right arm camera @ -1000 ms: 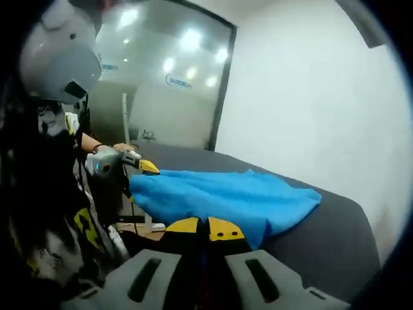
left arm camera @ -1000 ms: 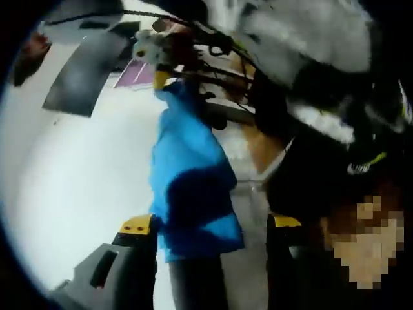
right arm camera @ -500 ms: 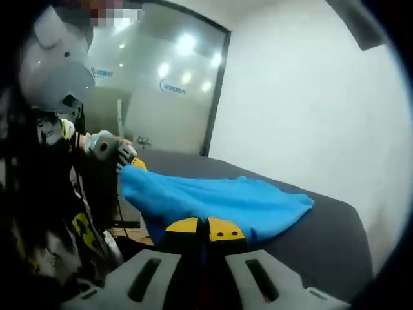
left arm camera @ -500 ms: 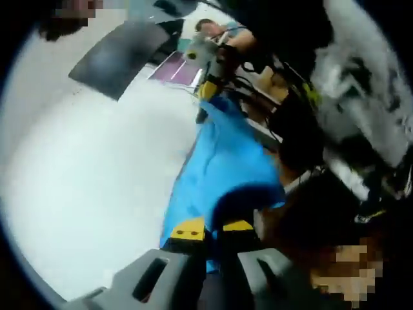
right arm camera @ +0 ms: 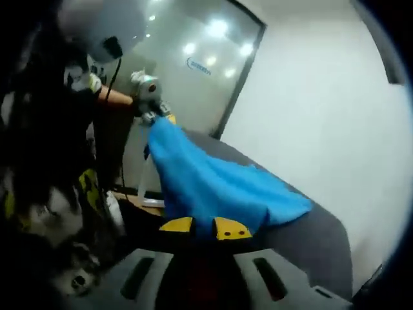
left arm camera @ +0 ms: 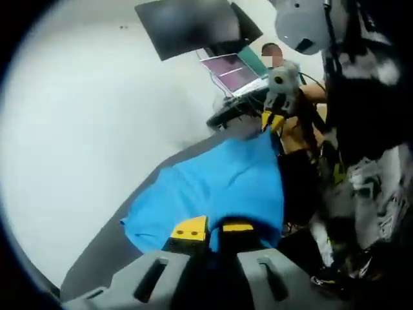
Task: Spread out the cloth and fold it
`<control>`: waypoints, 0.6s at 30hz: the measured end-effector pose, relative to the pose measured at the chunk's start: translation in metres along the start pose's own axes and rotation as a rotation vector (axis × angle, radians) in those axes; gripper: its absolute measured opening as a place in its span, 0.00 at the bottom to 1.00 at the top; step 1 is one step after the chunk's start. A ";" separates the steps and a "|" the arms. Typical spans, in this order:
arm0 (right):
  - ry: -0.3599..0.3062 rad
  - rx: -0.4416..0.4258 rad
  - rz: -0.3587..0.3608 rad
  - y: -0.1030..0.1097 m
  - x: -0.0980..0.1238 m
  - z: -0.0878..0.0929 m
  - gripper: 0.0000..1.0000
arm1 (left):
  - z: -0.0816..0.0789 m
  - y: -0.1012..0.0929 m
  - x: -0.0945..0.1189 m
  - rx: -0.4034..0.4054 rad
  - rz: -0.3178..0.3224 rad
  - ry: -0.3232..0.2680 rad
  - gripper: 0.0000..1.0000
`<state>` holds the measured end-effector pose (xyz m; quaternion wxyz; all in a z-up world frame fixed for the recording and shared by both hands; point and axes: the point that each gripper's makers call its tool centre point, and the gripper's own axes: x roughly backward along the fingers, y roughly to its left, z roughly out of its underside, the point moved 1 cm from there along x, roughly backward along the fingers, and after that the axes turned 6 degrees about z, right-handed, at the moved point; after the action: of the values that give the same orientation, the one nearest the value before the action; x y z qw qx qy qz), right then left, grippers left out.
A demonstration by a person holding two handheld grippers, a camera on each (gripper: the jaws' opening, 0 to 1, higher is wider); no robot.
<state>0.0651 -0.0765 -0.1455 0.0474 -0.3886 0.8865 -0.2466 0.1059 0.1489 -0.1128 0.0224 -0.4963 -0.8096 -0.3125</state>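
Bright blue terry cloth [left arm camera: 213, 194] held up by two corners over the dark grey tabletop [right arm camera: 303, 248], far edge trailing down onto that tabletop by the white wall. Left gripper [left arm camera: 213, 227] with yellow-tipped jaws pressed together, pinching one near corner of the cloth. Right gripper [right arm camera: 204, 228] likewise shut down on the other near corner; seen from the left gripper view, its yellow tips [left arm camera: 273, 121] biting the cloth's raised end.

Step in hand, judged from the sagging middle: spreading, not yet folding. To do it well: draw both corners apart along the tabletop's near edge until the held hem runs taut and straight, level above the tabletop, then lower toward the tabletop so the trailing edge lies first and the rest rolls flat behind it. Keep both pinches firm, pull evenly to avoid a skewed sheet, watch for the bunched far corner on the tabletop tucking under.
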 end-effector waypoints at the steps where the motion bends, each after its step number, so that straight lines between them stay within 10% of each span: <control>1: 0.005 0.010 -0.003 0.003 0.002 0.005 0.29 | 0.000 0.000 0.000 0.010 -0.001 0.002 0.02; 8: 0.033 0.362 -0.027 0.023 0.002 0.028 0.28 | 0.003 -0.006 0.001 -0.003 -0.008 0.037 0.02; 12: 0.000 0.521 0.090 0.012 -0.016 0.029 0.11 | -0.001 -0.007 0.000 -0.021 -0.012 0.049 0.02; 18: -0.117 0.127 0.112 0.006 -0.016 0.011 0.01 | -0.017 0.007 0.006 -0.005 -0.035 -0.004 0.01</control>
<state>0.0752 -0.0665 -0.1596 0.1372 -0.3482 0.8853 -0.2761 0.1037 0.1467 -0.0932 0.0139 -0.4829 -0.8173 -0.3139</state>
